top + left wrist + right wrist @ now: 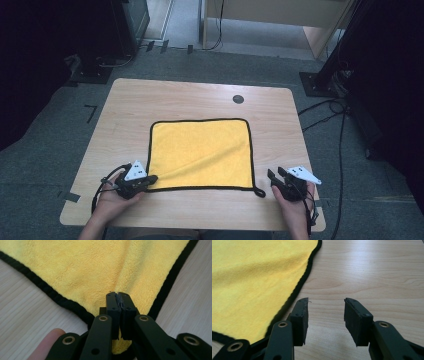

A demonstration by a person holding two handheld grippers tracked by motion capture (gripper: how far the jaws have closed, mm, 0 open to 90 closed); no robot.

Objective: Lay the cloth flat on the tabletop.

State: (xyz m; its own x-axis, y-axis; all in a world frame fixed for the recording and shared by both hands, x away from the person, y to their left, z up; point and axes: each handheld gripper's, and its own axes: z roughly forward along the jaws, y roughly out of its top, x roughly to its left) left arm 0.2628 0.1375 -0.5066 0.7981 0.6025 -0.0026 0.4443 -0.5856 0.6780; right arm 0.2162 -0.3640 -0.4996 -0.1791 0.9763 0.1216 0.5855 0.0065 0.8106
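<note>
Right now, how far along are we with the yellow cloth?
Early on. The yellow cloth lies flat, unfolded, on the table. The left gripper has its jaws shut on the near left corner. The right gripper is open over bare wood beside the near right corner; gripping there remains.

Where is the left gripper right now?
In the high view the left gripper sits at the table's near left, shut on the near-left corner of the yellow cloth.

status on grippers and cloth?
Left gripper shut on yellow cloth near corner. Right gripper open, beside cloth, over bare table. Nothing in the way.
</note>
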